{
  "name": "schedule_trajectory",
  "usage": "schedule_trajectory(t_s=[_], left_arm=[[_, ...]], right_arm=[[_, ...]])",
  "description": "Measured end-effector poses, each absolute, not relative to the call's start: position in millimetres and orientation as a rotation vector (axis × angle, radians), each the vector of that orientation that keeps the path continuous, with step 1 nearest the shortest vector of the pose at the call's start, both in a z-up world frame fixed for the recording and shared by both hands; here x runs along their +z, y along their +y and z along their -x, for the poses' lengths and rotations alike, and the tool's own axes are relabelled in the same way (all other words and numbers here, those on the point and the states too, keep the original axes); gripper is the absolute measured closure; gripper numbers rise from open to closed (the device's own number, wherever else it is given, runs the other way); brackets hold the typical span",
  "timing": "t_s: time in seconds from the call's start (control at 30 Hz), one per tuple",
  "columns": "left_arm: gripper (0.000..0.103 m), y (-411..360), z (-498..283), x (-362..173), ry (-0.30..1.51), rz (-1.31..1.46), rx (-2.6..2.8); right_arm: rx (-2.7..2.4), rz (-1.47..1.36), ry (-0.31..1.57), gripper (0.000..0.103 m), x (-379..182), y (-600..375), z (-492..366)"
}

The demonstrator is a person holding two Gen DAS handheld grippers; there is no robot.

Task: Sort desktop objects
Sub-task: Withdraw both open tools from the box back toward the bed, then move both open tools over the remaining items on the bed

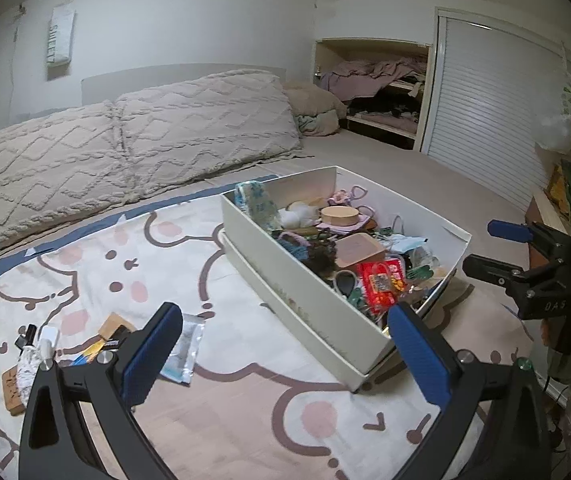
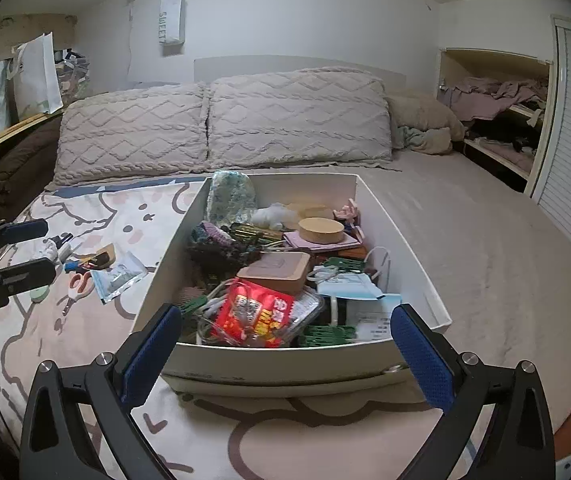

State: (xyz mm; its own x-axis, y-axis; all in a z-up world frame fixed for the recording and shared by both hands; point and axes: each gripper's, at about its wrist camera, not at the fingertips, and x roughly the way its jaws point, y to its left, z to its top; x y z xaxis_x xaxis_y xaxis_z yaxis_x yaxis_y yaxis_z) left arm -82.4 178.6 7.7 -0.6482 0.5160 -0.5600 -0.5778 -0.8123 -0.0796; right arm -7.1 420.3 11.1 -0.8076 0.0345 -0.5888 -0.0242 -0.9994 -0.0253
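A white box point(image 1: 305, 300) point(image 2: 285, 364) full of small items sits on a cartoon-print blanket on the bed. A red packet point(image 2: 255, 314) point(image 1: 381, 282), a brown case point(image 2: 277, 272) and a round wooden tin point(image 2: 321, 229) lie in it. Loose items lie on the blanket to the left: scissors point(image 2: 79, 284), a clear packet point(image 2: 119, 276) point(image 1: 185, 350), a wooden block point(image 1: 13, 388). My left gripper point(image 1: 285, 352) is open and empty above the blanket, left of the box. My right gripper point(image 2: 285, 352) is open and empty at the box's near wall.
Two knitted pillows point(image 2: 225, 124) lie at the head of the bed. An open closet with clothes point(image 2: 497, 120) and a slatted door point(image 1: 481, 112) stand to the right. A white bag point(image 2: 37, 76) hangs at the left.
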Motion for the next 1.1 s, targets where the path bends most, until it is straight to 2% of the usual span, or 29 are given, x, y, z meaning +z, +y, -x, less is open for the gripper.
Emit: schedule_trajectory(t_s=[1.1], left_arm=[[0.000,6,79,5,0.065,0.828,2.679]], right_arm=[[3.153,0.978,-0.085,0.000,8,276,42]])
